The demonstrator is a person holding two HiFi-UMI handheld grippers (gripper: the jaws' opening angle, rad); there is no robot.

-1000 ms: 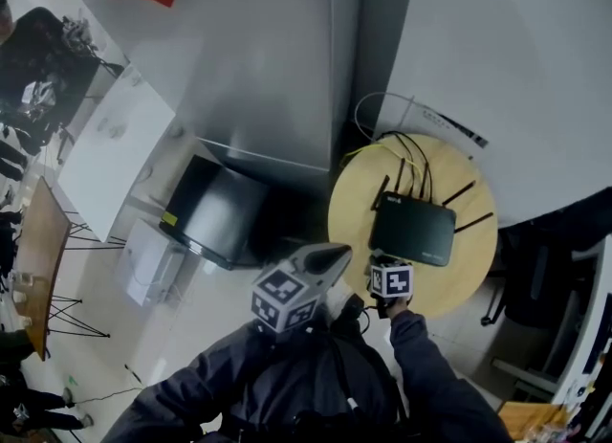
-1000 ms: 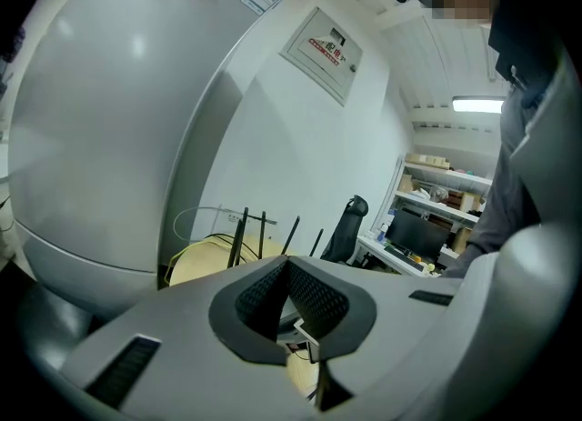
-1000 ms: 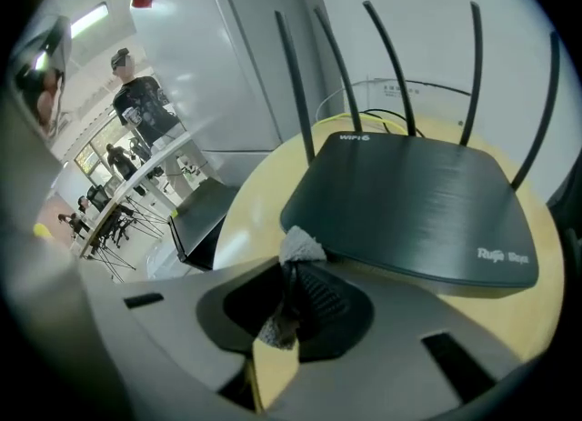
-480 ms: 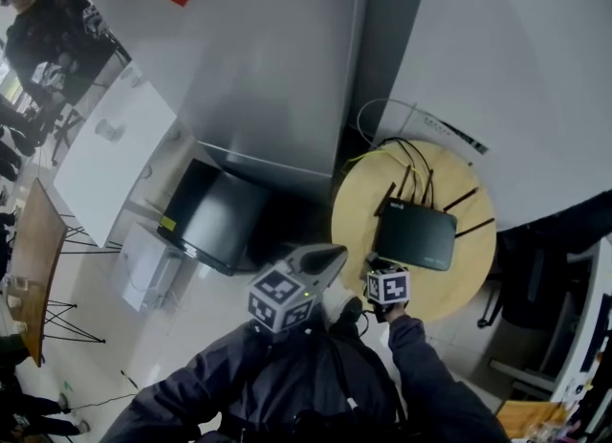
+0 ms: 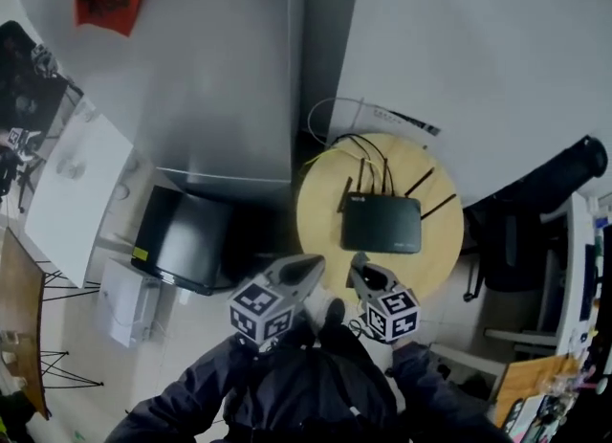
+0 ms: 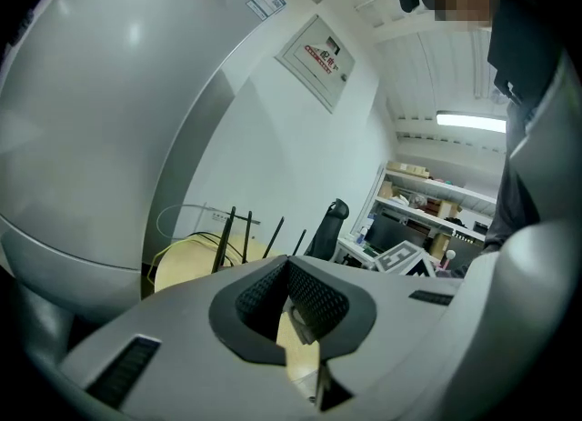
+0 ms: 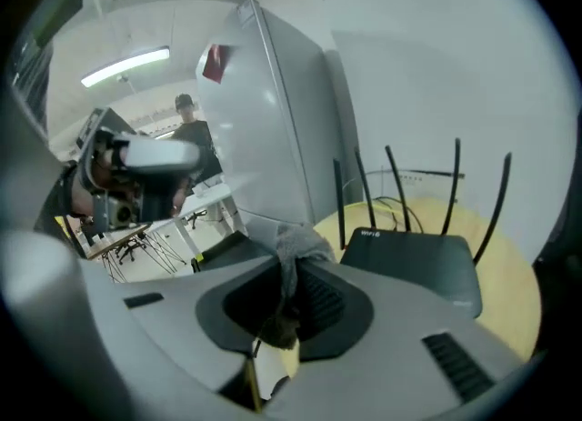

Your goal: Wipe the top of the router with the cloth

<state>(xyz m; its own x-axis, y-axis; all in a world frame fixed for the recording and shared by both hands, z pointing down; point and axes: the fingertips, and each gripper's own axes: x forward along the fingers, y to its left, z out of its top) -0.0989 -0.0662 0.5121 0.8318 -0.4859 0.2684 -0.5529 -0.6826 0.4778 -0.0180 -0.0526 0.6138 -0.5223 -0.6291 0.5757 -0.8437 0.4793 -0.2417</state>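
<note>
right gripper [image 7: 286, 269] pinches a grey cloth [image 7: 296, 245], soft and light, bunched at the jaw tips. the black router [image 5: 382, 225] sits flat on the round table [image 5: 442, 269], just ahead. left gripper [image 6: 285, 272] is pressed together, empty. the router looks light and likely to slide, so press gently on its flat top, clear of the thin antennas.

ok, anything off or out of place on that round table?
Nothing spilled or damaged. The router sits flat on the table, its antennas splayed unevenly and cables looping off the far edge. The cloth is pinched in the right gripper, not yet on the router's top.
</note>
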